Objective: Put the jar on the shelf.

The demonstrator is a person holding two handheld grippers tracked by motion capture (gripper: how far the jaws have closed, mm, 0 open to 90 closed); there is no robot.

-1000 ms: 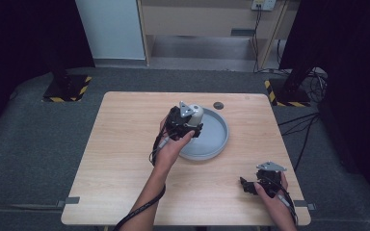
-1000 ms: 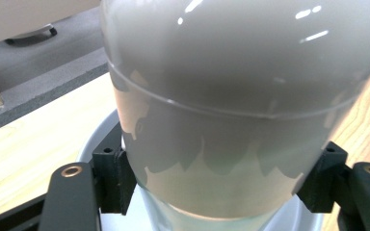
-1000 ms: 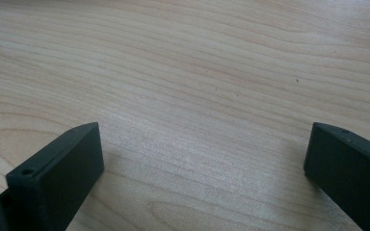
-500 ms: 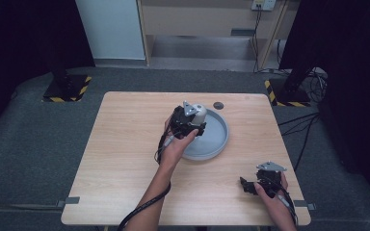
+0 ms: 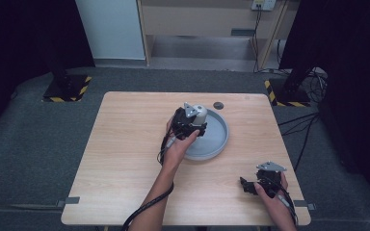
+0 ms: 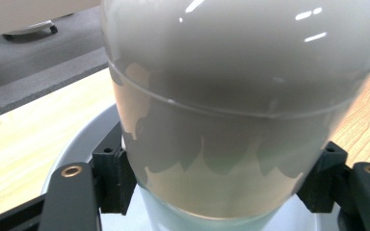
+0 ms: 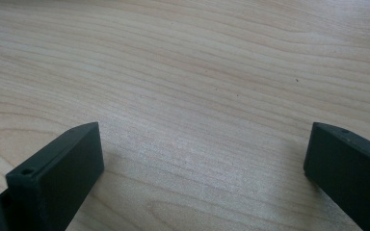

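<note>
My left gripper [image 5: 196,126] is shut on a pale rounded cup [image 5: 200,113] and holds it over the far-left part of a grey round plate [image 5: 217,142] at the table's middle. In the left gripper view the cup [image 6: 231,96] bulges between both black jaws of the left gripper [image 6: 217,180], which press on its lower sides, with the plate's rim [image 6: 77,144] below. I cannot tell whether the cup touches the plate. My right gripper [image 5: 246,186] lies near the table's front right corner. In its own view the right gripper [image 7: 202,163] is open over bare wood.
A small dark round disc [image 5: 218,105] lies on the table just beyond the plate. The wooden table [image 5: 125,159] has bare wood to the left and front. Yellow-black striped stand feet [image 5: 67,91] sit on the floor beyond the far corners.
My left gripper has shifted a little to the right with the cup, further over the plate. The right gripper has stayed where it was.
</note>
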